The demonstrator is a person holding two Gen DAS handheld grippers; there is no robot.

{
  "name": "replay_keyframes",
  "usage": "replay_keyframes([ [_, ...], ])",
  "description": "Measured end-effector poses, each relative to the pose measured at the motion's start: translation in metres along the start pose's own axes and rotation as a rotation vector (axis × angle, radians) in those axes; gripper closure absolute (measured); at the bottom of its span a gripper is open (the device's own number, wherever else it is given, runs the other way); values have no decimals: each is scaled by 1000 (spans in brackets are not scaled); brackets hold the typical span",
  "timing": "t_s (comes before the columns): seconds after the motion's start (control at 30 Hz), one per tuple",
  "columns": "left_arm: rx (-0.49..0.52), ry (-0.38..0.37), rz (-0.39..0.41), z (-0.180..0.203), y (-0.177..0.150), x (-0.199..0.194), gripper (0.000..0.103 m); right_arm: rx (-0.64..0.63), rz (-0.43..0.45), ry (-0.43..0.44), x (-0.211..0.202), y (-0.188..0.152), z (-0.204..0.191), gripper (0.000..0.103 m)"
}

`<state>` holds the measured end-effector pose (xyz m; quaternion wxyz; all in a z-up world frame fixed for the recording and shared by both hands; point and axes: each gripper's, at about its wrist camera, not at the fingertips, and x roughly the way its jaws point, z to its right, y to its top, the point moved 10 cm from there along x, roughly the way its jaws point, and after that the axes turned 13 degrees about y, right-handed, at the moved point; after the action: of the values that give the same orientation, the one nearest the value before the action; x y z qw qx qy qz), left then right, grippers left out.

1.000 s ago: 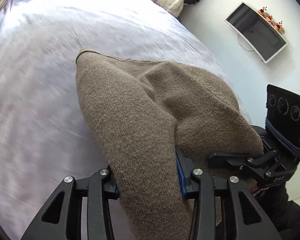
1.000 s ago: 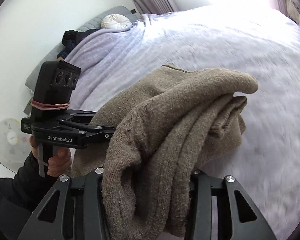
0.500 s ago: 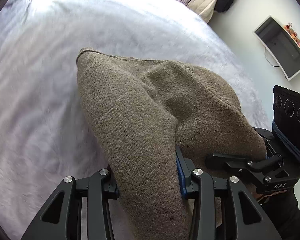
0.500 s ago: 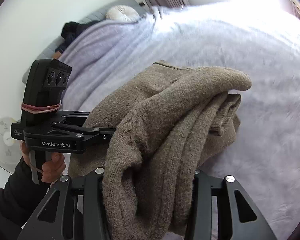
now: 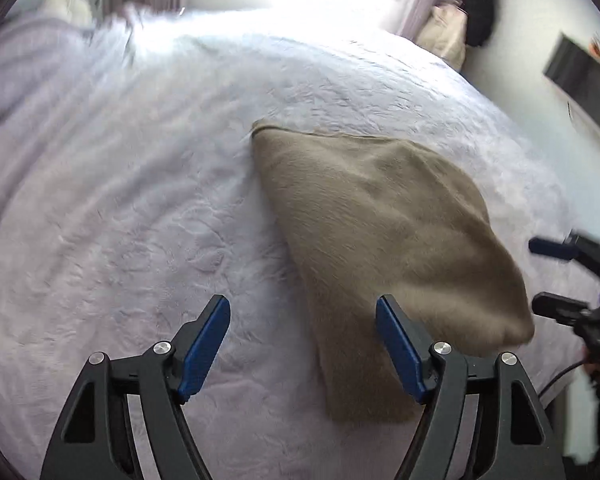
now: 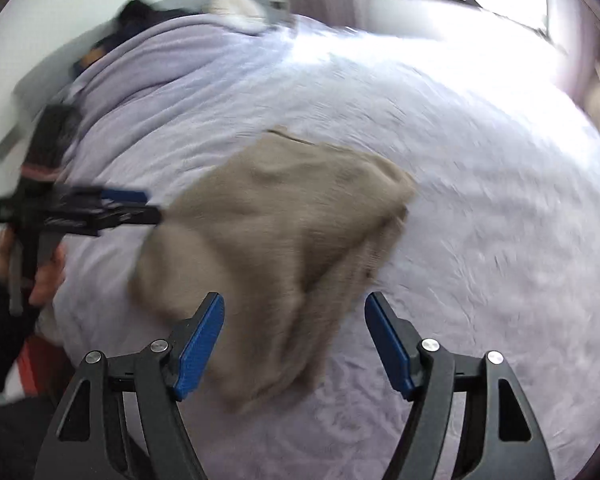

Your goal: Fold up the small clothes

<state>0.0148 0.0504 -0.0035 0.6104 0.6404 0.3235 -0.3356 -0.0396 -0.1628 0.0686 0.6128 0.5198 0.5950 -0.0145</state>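
Observation:
A brown knitted garment (image 5: pixel 380 236) lies in a folded, bunched heap on the pale lilac bedspread (image 5: pixel 140 220); it also shows in the right wrist view (image 6: pixel 276 232), blurred by motion. My left gripper (image 5: pixel 303 344) is open and empty, its blue pads just short of the garment's near edge. My right gripper (image 6: pixel 294 340) is open and empty, above the garment's near edge. The left gripper (image 6: pixel 112 204) shows in the right wrist view at the garment's left side, and the right gripper (image 5: pixel 556 276) shows in the left wrist view at its right side.
A rumpled blanket (image 6: pixel 148 64) and a round white cushion (image 6: pixel 236 8) lie at the bed's head. A wall screen (image 5: pixel 584 76) hangs on the right. Clothes (image 5: pixel 460 28) hang in the far corner by the window.
Both grippers have opened and let go of the brown garment. It has dropped onto the bed and both grippers have pulled back from it.

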Motion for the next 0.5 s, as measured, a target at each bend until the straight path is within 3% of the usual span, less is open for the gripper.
replay_keyframes([
  [0.1, 93, -20, 46, 30, -16, -16, 27, -34, -23, 57, 5, -6, -30, 27],
  [0.2, 137, -23, 50, 55, -19, -12, 27, -18, -73, 66, 26, -13, -35, 44],
  [0.27, 138, 9, 20, 56, -27, -8, 27, 40, -90, 53, 35, -19, -27, 46],
  [0.4, 95, -20, 21, 49, -33, -10, 27, 183, 40, 162, 10, -13, -15, 46],
  [0.5, 87, -15, 7, 48, -34, -9, 27, 207, 75, 145, 8, 1, -1, 46],
])
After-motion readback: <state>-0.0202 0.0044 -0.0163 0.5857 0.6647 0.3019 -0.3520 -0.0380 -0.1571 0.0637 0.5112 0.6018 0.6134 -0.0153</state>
